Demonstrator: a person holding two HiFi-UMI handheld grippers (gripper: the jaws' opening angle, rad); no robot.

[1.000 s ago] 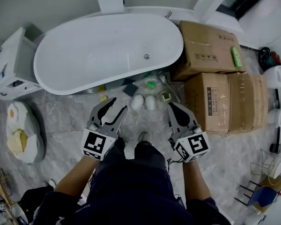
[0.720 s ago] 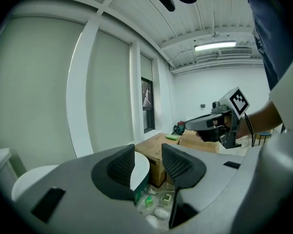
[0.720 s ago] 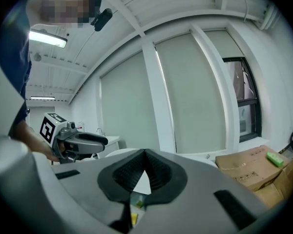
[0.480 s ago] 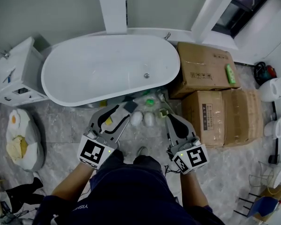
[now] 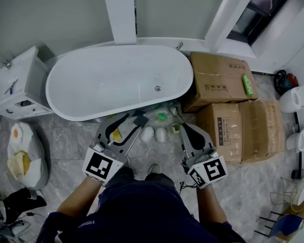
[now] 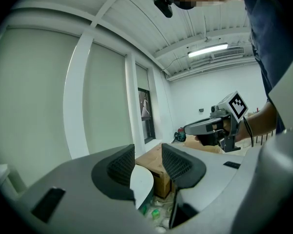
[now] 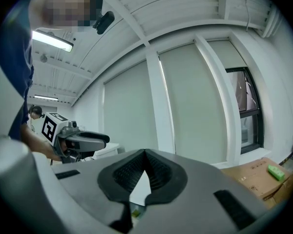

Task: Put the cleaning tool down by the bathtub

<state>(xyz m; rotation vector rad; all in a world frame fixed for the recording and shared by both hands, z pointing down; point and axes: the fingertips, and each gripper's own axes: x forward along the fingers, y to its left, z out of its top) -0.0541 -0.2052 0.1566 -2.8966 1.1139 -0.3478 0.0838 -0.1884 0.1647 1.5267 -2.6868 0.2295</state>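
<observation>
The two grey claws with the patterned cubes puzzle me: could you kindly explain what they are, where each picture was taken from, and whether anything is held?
They are hand-held grippers: a person holds one in each hand, and the cubes belong to them. The head view, from a camera on the person's head, looks down at the left gripper and right gripper above the floor. Ahead is a bathtub, with cardboard boxes and small items on the floor beside it. The gripper views come from cameras riding on the grippers, looking along the jaws. The left jaws stand apart, the right are together; neither holds anything.
</observation>
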